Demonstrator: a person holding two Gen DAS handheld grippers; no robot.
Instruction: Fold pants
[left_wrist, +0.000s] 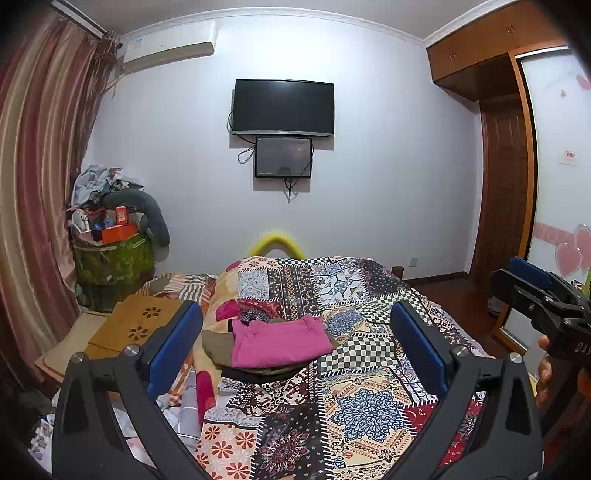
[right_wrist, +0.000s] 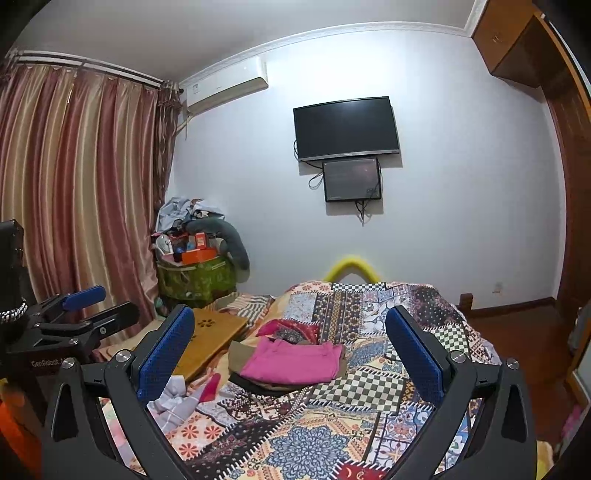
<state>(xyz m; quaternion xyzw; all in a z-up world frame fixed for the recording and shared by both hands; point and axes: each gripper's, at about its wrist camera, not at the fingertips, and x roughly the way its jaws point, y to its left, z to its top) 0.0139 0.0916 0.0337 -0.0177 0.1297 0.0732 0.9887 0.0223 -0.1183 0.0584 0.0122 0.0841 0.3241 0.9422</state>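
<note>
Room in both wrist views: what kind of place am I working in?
Most likely a home bedroom: a bed under a patchwork quilt bearing folded pink pants, a wall-mounted TV, and striped curtains beside an air conditioner.

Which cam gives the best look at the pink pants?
Left wrist: the folded pink pants sit near centre between the open left claw, top face and waistband edge clear. Right wrist shows the same pants on a stack of clothes, seen more from the side.
</note>
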